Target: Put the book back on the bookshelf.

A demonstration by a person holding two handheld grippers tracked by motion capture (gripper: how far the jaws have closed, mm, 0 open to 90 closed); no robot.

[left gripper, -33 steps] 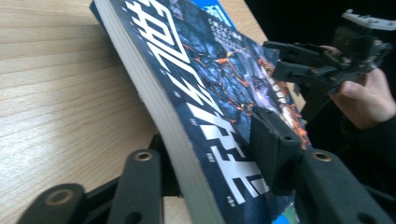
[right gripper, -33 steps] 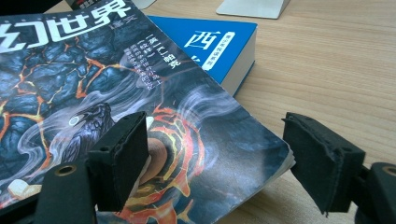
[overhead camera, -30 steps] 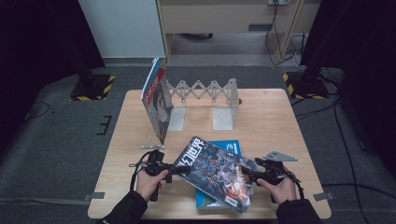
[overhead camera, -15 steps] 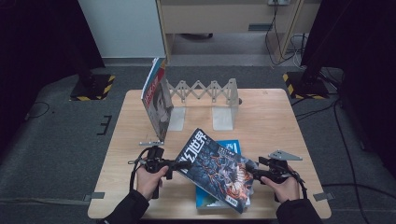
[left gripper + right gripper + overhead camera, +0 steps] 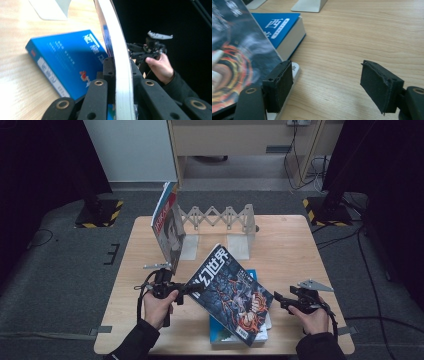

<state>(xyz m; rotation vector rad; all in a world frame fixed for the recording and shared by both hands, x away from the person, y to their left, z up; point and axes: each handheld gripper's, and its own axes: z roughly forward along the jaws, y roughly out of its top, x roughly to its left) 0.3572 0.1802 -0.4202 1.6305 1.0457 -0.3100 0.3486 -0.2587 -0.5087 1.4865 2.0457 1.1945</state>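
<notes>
- My left gripper [image 5: 192, 287] has just clenched on the magazine [image 5: 231, 292], tilted above the blue book [image 5: 67, 60].
- My right gripper [image 5: 281, 301] is released; bare table [image 5: 352, 37] lies at twelve o'clock.
- Left gripper view reveals the page edge.

The high view hangs above my side of the pale wooden table [image 5: 300, 245], looking forward and down from far off. The camera on my left gripper [image 5: 117, 82] sits close, facing along its jaws across the tabletop toward my right hand [image 5: 160, 66]. The right gripper [image 5: 327, 82] camera looks low over the wood. All three share the thick blue-covered book [image 5: 67, 57] [image 5: 279, 27] [image 5: 252, 276].
</notes>
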